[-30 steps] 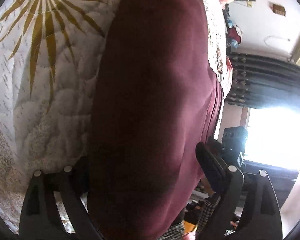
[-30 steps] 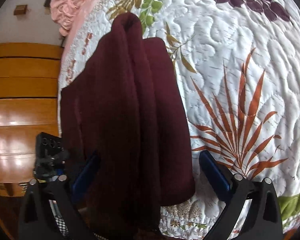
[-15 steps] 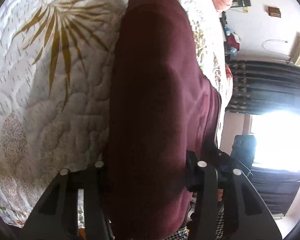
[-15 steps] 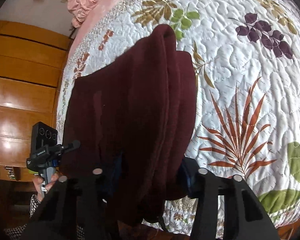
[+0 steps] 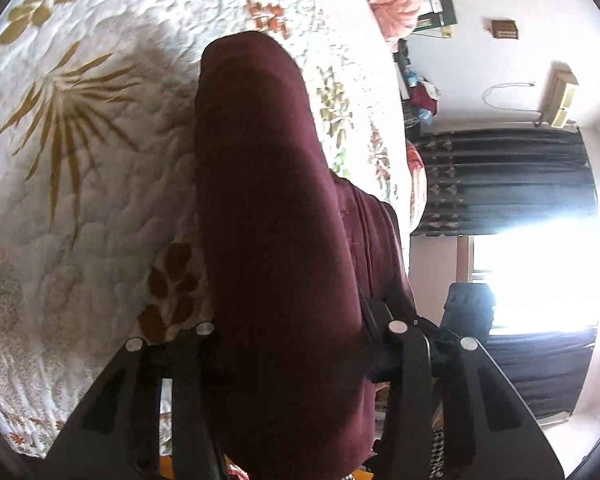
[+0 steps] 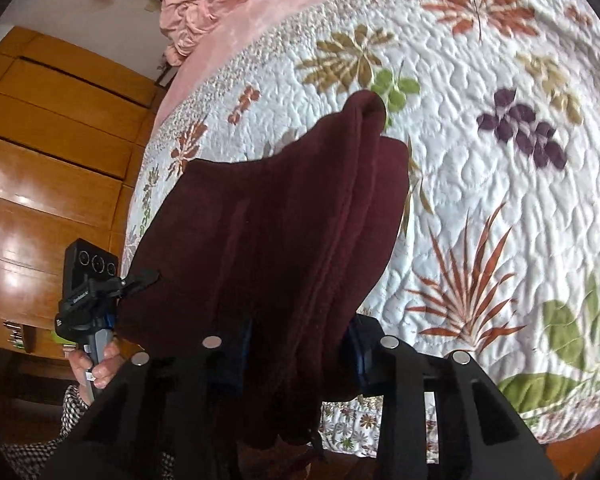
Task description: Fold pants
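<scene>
Your left hand-held gripper (image 5: 296, 344) has its jaws closing on the near end of the maroon pants (image 5: 268, 208), cloth bunched between the fingers. Your right hand-held gripper (image 6: 296, 348) is doing the same, jaws closing w/ a thick fold of the same pants pinched between the blue pads (image 6: 358, 354). The pants hang lifted at the near edge of the bed (image 6: 500, 184); the far end drapes down toward the quilt's middle, whether it touches the quilt can't be told. In the right wrist view your left hand (image 6: 96, 364) shows beside the cloth, gripping its handle, checked sleeve (image 6: 72, 404) below. A pink blanket (image 6: 204, 4) is heaped at the bed's far edge, w/ a wooden wardrobe (image 6: 48, 152) beyond that side. Dark curtains (image 5: 504, 180) hang by a bright window (image 5: 540, 280).
</scene>
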